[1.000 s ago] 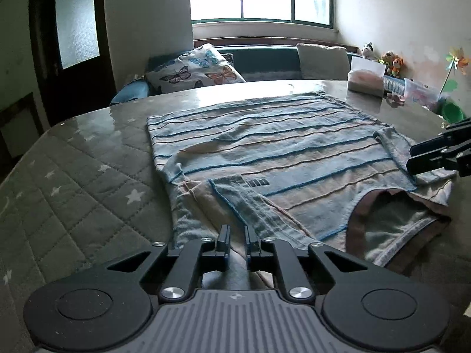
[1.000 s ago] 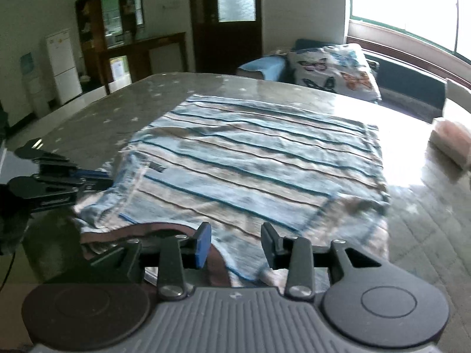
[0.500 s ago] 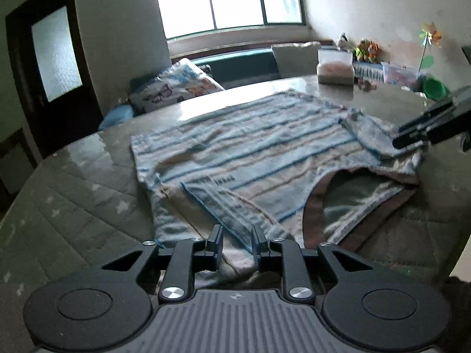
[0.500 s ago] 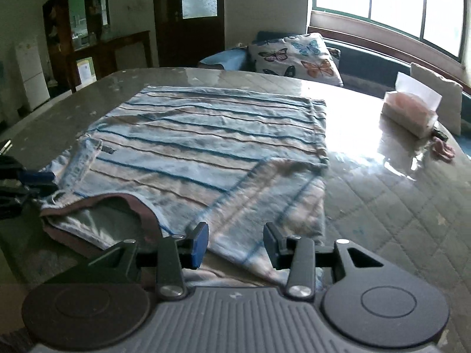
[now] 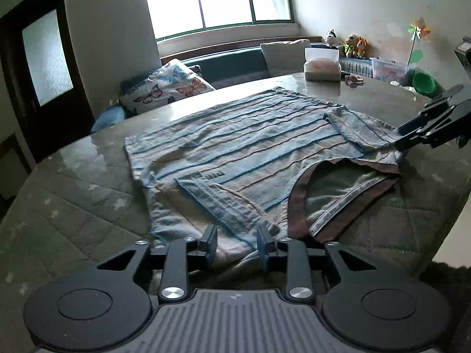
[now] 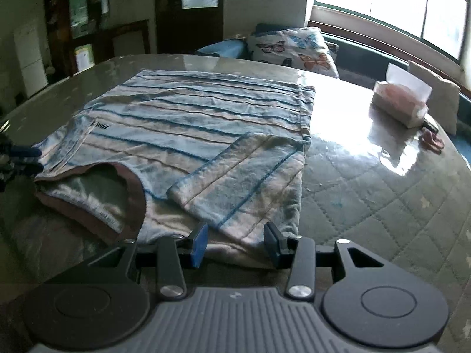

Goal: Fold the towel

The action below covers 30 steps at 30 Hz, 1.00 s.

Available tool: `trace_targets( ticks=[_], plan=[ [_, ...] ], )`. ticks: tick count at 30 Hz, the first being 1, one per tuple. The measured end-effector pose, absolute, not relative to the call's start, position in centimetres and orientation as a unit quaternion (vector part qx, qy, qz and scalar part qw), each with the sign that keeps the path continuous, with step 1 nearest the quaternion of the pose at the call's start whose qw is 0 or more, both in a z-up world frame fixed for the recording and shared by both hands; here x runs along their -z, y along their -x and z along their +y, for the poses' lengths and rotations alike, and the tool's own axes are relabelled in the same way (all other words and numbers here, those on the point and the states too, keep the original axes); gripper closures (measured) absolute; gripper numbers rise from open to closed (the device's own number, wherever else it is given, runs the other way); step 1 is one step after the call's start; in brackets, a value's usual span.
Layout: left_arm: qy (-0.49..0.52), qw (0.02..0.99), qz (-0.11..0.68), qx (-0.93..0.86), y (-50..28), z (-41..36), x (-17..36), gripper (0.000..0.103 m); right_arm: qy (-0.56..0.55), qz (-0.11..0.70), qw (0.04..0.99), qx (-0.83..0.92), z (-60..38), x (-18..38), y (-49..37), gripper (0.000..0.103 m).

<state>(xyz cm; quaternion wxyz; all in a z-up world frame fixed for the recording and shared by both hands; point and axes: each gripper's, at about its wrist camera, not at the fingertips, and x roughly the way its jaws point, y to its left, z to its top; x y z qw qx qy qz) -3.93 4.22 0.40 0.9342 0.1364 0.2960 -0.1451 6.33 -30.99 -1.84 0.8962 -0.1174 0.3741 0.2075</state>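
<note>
A blue-and-tan striped towel (image 5: 235,147) (image 6: 191,117) lies spread on the quilted table (image 5: 73,206) (image 6: 368,191), its two near corners folded back on top and a brown-edged underside showing at the near edge. My left gripper (image 5: 237,244) sits low at the near left corner. Its jaws are opening, with the turned-over corner lying loose between them and not pinched. My right gripper (image 6: 235,244) is at the near right corner, jaws also opening around the folded flap without pressing it. Each gripper shows in the other's view: the right gripper (image 5: 412,135) and the left gripper (image 6: 20,158).
A tissue box (image 5: 322,67) (image 6: 400,106) and a small pink item (image 6: 431,141) sit on the far side of the table. A green bowl (image 5: 424,82) and toys stand beyond. A butterfly pillow (image 5: 167,85) (image 6: 294,50) lies on the bench under the window.
Both grippers' jaws have spread wider and let the towel corners go. Both hands have shifted sideways along the near edge, and the left view has rolled a little.
</note>
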Motion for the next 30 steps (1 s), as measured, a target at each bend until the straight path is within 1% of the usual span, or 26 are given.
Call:
trace_targets(
  ticks=[2, 5, 6, 8, 14, 15, 17, 19, 20, 21, 22, 23, 24, 25, 26, 27, 28, 30],
  plan=[
    [-0.150, 0.933, 0.291, 0.150, 4.7, 4.7, -0.7, 0.061, 0.143, 0.372, 0.890, -0.223, -31.1, 1.5, -5.8, 0.052],
    [-0.183, 0.927, 0.287, 0.156, 5.5, 4.8, -0.7, 0.055, 0.188, 0.368, 0.875, -0.251, -30.9, 1.3, -5.0, 0.051],
    [-0.197, 0.924, 0.286, 0.158, 5.7, 4.7, -0.6, 0.055, 0.198, 0.366, 0.872, -0.257, -30.8, 1.4, -5.0, 0.049],
    [-0.218, 0.919, 0.285, 0.161, 5.8, 4.5, -0.2, 0.053, 0.210, 0.365, 0.867, -0.267, -30.6, 1.5, -5.3, 0.048],
    [-0.234, 0.909, 0.299, 0.171, 4.8, 4.9, 0.6, 0.053, 0.192, 0.383, 0.857, -0.288, -30.9, 2.0, -7.2, 0.050],
    [-0.238, 0.907, 0.302, 0.173, 4.6, 5.0, 0.8, 0.053, 0.186, 0.386, 0.856, -0.288, -31.0, 2.0, -7.4, 0.054],
    [-0.248, 0.903, 0.301, 0.180, 4.4, 4.9, 1.0, 0.053, 0.180, 0.390, 0.855, -0.290, -31.2, 2.0, -7.8, 0.057],
    [-0.258, 0.899, 0.298, 0.188, 4.2, 4.9, 1.0, 0.053, 0.178, 0.390, 0.856, -0.289, -31.2, 2.0, -8.0, 0.065],
    [-0.261, 0.898, 0.299, 0.192, 4.1, 4.9, 1.0, 0.053, 0.174, 0.391, 0.857, -0.287, -31.2, 2.0, -8.2, 0.072],
    [-0.260, 0.897, 0.300, 0.195, 3.9, 4.9, 1.0, 0.055, 0.169, 0.393, 0.858, -0.285, -31.2, 2.0, -8.3, 0.078],
    [-0.257, 0.895, 0.304, 0.202, 3.7, 5.0, 1.0, 0.061, 0.165, 0.393, 0.860, -0.280, -31.2, 2.0, -8.4, 0.080],
    [-0.253, 0.894, 0.306, 0.208, 3.5, 5.1, 1.0, 0.068, 0.165, 0.392, 0.862, -0.276, -31.1, 1.9, -8.4, 0.086],
    [-0.252, 0.893, 0.307, 0.210, 3.5, 5.1, 1.0, 0.073, 0.163, 0.391, 0.864, -0.273, -31.0, 1.9, -8.4, 0.088],
    [-0.251, 0.893, 0.309, 0.209, 3.4, 5.0, 1.0, 0.082, 0.162, 0.388, 0.866, -0.271, -31.0, 1.9, -8.3, 0.090],
    [-0.247, 0.894, 0.310, 0.210, 3.4, 5.0, 1.1, 0.086, 0.163, 0.385, 0.868, -0.269, -30.8, 1.9, -8.2, 0.093],
    [-0.243, 0.897, 0.307, 0.207, 3.5, 5.0, 1.1, 0.089, 0.163, 0.381, 0.870, -0.267, -30.8, 1.8, -8.0, 0.094],
    [-0.238, 0.900, 0.303, 0.204, 3.6, 5.0, 0.9, 0.095, 0.161, 0.377, 0.873, -0.265, -30.8, 1.7, -7.8, 0.095],
    [-0.231, 0.908, 0.290, 0.198, 4.1, 4.9, 0.5, 0.096, 0.154, 0.368, 0.880, -0.259, -30.9, 1.3, -7.4, 0.097]
  ],
)
